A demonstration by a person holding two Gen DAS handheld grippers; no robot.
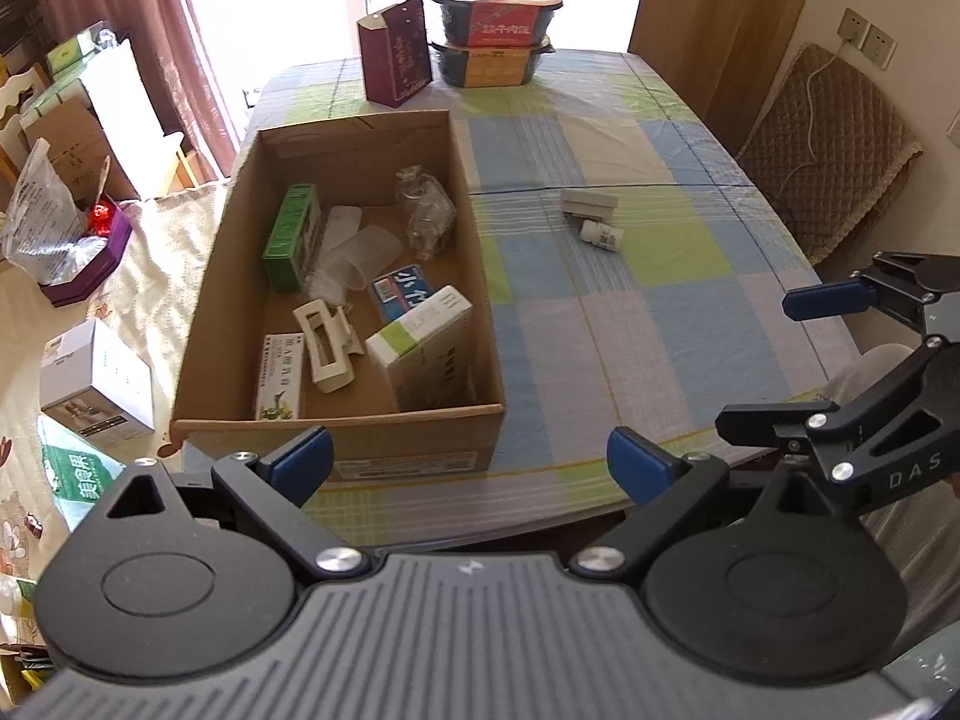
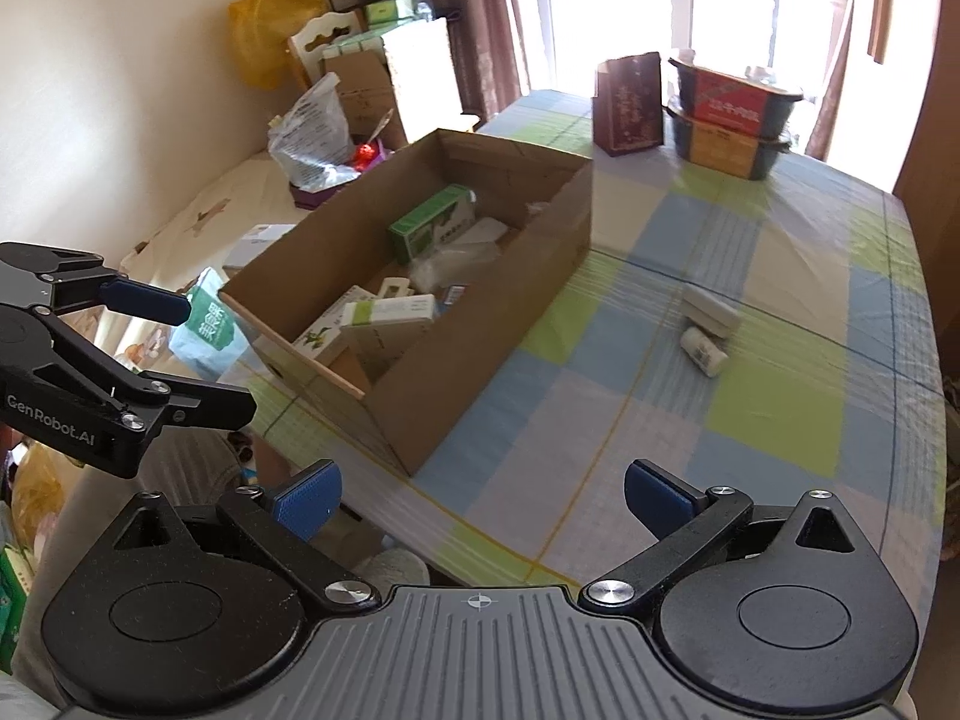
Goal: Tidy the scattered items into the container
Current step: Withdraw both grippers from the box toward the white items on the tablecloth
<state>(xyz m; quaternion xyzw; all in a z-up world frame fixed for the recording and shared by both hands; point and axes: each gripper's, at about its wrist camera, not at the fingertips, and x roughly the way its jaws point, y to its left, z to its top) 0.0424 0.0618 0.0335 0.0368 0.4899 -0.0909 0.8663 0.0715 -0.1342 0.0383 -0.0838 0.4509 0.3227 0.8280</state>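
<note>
An open cardboard box (image 1: 414,441) stands on the checked tablecloth and holds several items: a green carton (image 1: 292,237), a cream hair claw (image 1: 327,348), medicine cartons and crumpled plastic. To its right, a small pale box (image 1: 589,204) and a white pill bottle (image 1: 600,235) lie loose on the cloth, touching or nearly so. My left gripper (image 1: 474,465) is open and empty at the box's near wall. My right gripper (image 1: 780,360) hovers open at the table's right edge. In the right wrist view, the right gripper (image 2: 480,495) is open short of the box (image 2: 480,312), with the pill bottle (image 2: 703,351) and pale box (image 2: 711,306) ahead to its right.
A maroon carton (image 1: 399,54) and two stacked black food tubs (image 1: 495,36) stand at the table's far end. A chair with a quilted brown cover (image 1: 828,150) is at the right. Left of the table, a cloth-covered surface carries bags and boxes (image 1: 96,384).
</note>
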